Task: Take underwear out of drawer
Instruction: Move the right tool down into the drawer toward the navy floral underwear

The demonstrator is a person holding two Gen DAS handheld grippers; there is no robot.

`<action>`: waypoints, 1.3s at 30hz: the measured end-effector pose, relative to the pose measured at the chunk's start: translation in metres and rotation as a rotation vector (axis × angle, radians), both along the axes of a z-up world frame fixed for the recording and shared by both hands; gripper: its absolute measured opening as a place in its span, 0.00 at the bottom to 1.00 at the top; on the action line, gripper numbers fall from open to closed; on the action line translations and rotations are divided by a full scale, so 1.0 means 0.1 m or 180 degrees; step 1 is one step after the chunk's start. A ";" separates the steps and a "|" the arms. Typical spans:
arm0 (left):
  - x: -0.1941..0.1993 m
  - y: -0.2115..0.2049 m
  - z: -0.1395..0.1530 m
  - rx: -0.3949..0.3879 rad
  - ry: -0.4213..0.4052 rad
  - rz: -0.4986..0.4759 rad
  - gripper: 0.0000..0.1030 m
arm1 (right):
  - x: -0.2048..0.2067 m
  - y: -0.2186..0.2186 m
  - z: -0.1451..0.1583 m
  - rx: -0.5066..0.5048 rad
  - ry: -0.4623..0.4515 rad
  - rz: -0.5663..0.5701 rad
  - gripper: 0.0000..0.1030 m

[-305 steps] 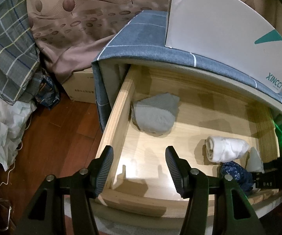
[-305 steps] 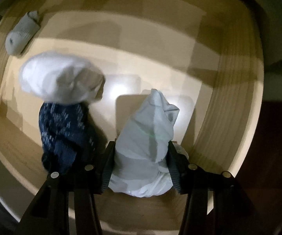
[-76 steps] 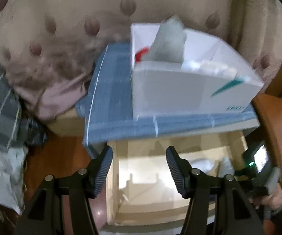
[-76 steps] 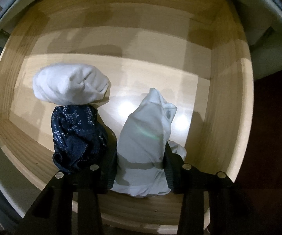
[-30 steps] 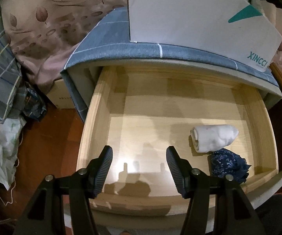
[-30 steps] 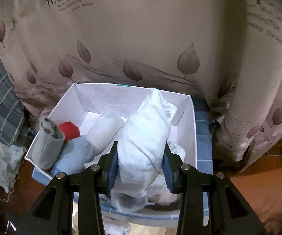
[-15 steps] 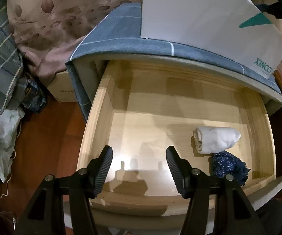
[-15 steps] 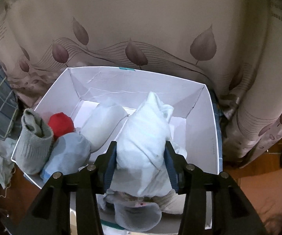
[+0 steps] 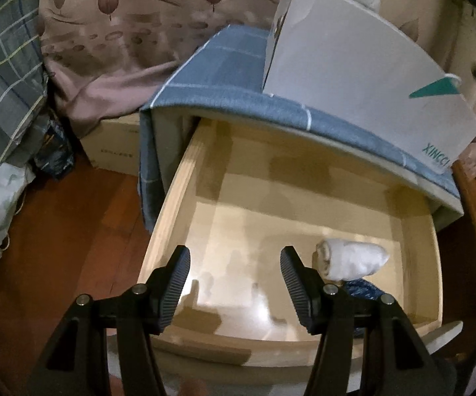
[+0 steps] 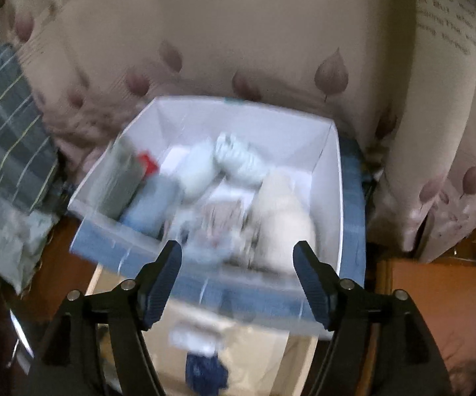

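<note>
**A:** What have you got on the left side?

**B:** My left tool (image 9: 234,283) hangs over the near end of the open wooden drawer (image 9: 178,211), its jaws spread wide with nothing between them. Inside, at the right near corner, I see a white rolled piece of underwear (image 9: 350,259), and just nearer than it a dark blue patterned piece (image 9: 361,288), partly hidden behind my right finger. The rest of the drawer floor is bare wood.

**A:** And the right?

**B:** My right tool (image 10: 238,279) is above the white box (image 10: 332,178), which sits on the blue checked cloth (image 10: 353,181) covering the cabinet top over the drawer. Its jaws are opening and nothing sits between the pads. The view is blurred, but in the box I make out a grey roll (image 10: 115,178) and a red item (image 10: 148,163) at the left, pale blue rolls in the middle and a cream bundle (image 10: 284,217) at the right.

**A:** Anything else in view?

**B:** A leaf-patterned curtain (image 10: 238,43) behind the box, and plaid fabric (image 9: 3,89) far left.
</note>
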State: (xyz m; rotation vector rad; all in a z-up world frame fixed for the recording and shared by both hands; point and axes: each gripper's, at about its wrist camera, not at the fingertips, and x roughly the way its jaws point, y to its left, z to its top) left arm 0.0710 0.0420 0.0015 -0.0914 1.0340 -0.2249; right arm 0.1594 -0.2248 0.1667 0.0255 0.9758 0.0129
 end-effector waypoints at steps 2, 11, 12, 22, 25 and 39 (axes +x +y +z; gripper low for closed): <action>-0.02 0.00 0.04 0.0011 -0.0073 0.0013 0.57 | -0.19 0.03 -0.13 0.0014 0.0143 0.0097 0.65; -0.06 -0.13 0.08 0.0219 -0.0155 -0.0136 0.57 | -0.72 0.19 -1.10 0.0060 0.0889 0.0271 0.65; -0.06 -0.13 0.07 0.0226 -0.0146 -0.0129 0.57 | -0.74 0.19 -1.20 0.0087 0.0950 0.0263 0.65; -0.01 -0.12 -0.01 0.0327 -0.0022 -0.0055 0.57 | -0.80 0.35 -1.92 0.0224 0.1486 0.0279 0.65; 0.00 -0.10 -0.03 0.0294 0.0022 -0.0052 0.57 | -0.77 0.41 -2.09 0.0200 0.1631 0.0296 0.65; 0.01 -0.13 -0.10 0.0285 0.0136 -0.0072 0.57 | -0.50 0.65 -2.68 -0.0008 0.2193 0.0388 0.67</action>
